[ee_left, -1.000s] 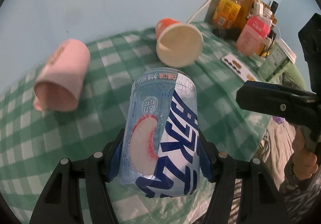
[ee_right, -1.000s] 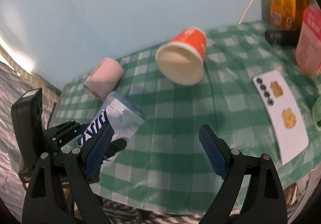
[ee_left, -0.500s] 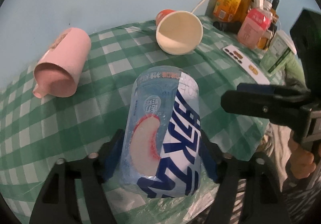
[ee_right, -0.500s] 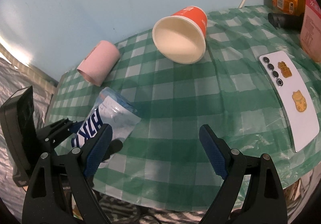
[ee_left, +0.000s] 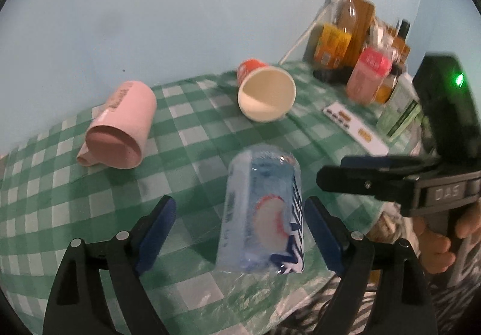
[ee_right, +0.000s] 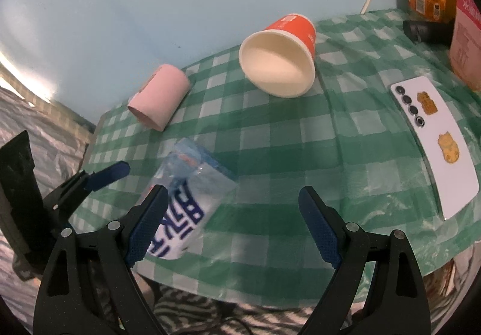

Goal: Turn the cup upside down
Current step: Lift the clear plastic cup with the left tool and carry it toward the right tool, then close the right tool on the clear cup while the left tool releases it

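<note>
A clear plastic cup [ee_left: 264, 211] with a blue-and-white label and a peach picture stands base-up, tilted, near the front edge of the green checked table [ee_left: 195, 136]. My left gripper [ee_left: 240, 232] is open, its jaws spread on either side of the cup and apart from it. The cup also shows in the right wrist view [ee_right: 189, 202]. My right gripper [ee_right: 231, 226] is open and empty, just right of the cup. An orange paper cup [ee_right: 279, 55] and a pink cup [ee_right: 159, 97] lie on their sides farther back.
A white phone [ee_right: 433, 142] lies at the right edge of the table. Bottles and a pink carton [ee_left: 366, 76] crowd the back right corner. A light blue wall rises behind the table. A striped cloth [ee_right: 192, 308] hangs below the front edge.
My left gripper has opened and let go of the clear cup, which now stands free on the table. The right gripper has moved closer to the cup.
</note>
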### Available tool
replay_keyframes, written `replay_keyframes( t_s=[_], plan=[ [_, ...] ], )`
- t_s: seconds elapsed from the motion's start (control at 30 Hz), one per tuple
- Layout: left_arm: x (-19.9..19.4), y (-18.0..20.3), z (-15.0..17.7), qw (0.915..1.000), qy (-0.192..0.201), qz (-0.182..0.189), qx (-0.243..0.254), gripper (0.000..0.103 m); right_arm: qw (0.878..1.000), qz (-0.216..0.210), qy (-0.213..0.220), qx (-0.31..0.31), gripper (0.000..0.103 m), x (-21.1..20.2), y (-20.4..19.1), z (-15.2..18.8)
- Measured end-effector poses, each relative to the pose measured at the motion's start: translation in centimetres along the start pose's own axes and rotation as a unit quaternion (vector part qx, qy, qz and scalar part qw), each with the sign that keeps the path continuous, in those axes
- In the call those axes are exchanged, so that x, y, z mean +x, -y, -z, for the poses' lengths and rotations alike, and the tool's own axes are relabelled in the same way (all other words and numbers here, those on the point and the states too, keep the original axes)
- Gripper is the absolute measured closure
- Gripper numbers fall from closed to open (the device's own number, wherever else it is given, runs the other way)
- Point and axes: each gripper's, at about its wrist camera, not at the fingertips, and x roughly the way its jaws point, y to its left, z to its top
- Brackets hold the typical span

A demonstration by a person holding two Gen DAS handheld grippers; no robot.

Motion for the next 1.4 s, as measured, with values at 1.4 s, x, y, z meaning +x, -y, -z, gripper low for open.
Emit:
replay_keyframes(
  t_s=[1.4],
  plan=[
    [1.1, -6.4, 1.4, 0.9976, 0.000, -0.037, -0.059, 0.010, 0.993, -0.022, -0.071, 0.091, 0.026, 6.8, -1.2, -2.0]
  ],
)
